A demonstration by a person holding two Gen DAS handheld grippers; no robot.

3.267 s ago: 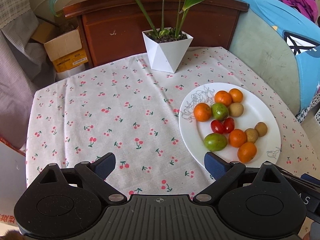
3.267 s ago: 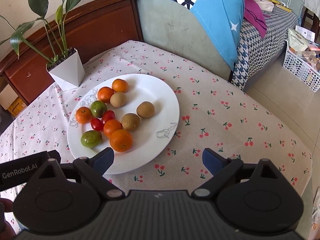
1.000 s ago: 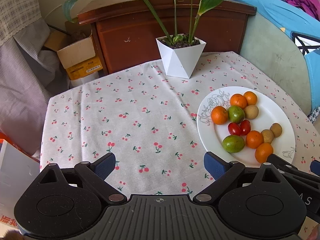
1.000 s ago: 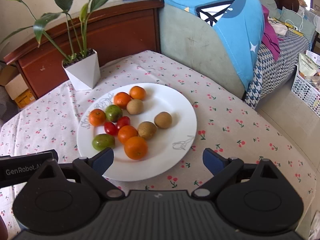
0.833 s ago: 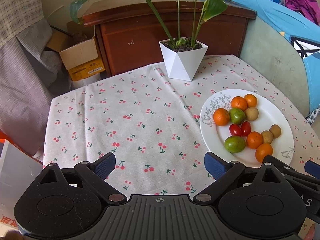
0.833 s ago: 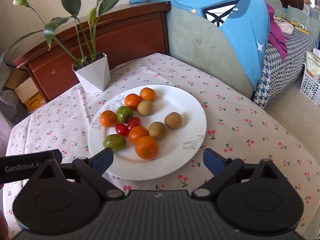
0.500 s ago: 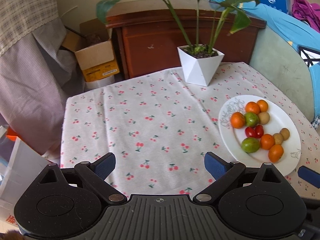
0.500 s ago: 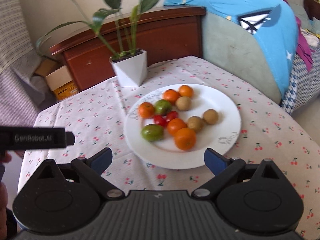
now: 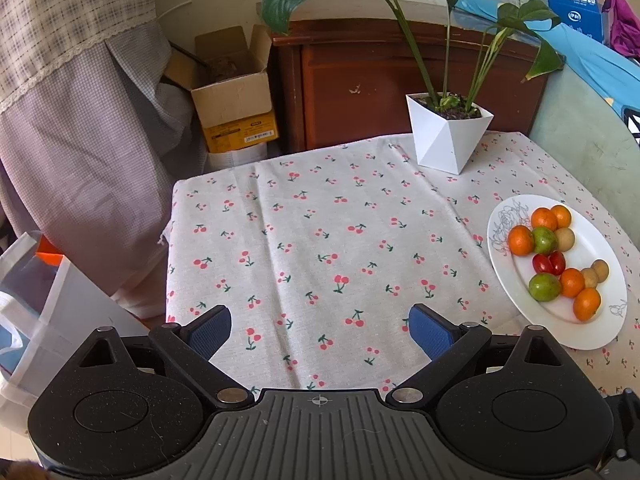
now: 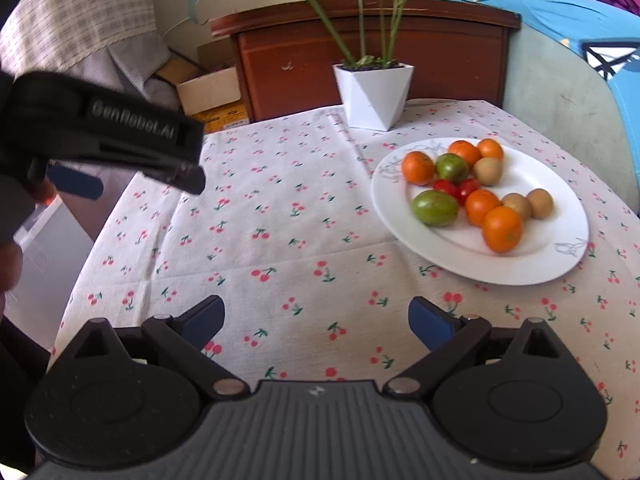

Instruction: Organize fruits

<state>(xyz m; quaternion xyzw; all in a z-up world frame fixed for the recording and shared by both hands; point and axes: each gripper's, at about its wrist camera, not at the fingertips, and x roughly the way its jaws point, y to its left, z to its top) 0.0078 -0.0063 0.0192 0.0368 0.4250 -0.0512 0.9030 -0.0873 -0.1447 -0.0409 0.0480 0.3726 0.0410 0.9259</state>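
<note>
A white plate [image 9: 600, 332] [image 10: 536, 272] on the cherry-print tablecloth [image 9: 320, 248] holds several oranges [image 10: 502, 229], two green fruits [image 10: 435, 207], two red tomatoes [image 10: 456, 188] and three brown kiwis [image 10: 540, 203]. My left gripper [image 9: 320, 330] is open and empty over the cloth, left of the plate. My right gripper [image 10: 316, 320] is open and empty, near the table's front edge, with the plate ahead to its right. The left gripper's body [image 10: 104, 128] shows at the left of the right wrist view.
A white pot with a green plant [image 9: 448, 136] [image 10: 374, 96] stands at the table's far edge, before a wooden cabinet [image 9: 400, 80]. A cardboard box [image 9: 232, 100] and draped fabric lie beyond the left edge. A padded seat with blue cloth [image 10: 560, 72] is on the right.
Both grippers have drawn back and shifted left, away from the plate. The plate now sits farther right in both views. Both stay open and empty.
</note>
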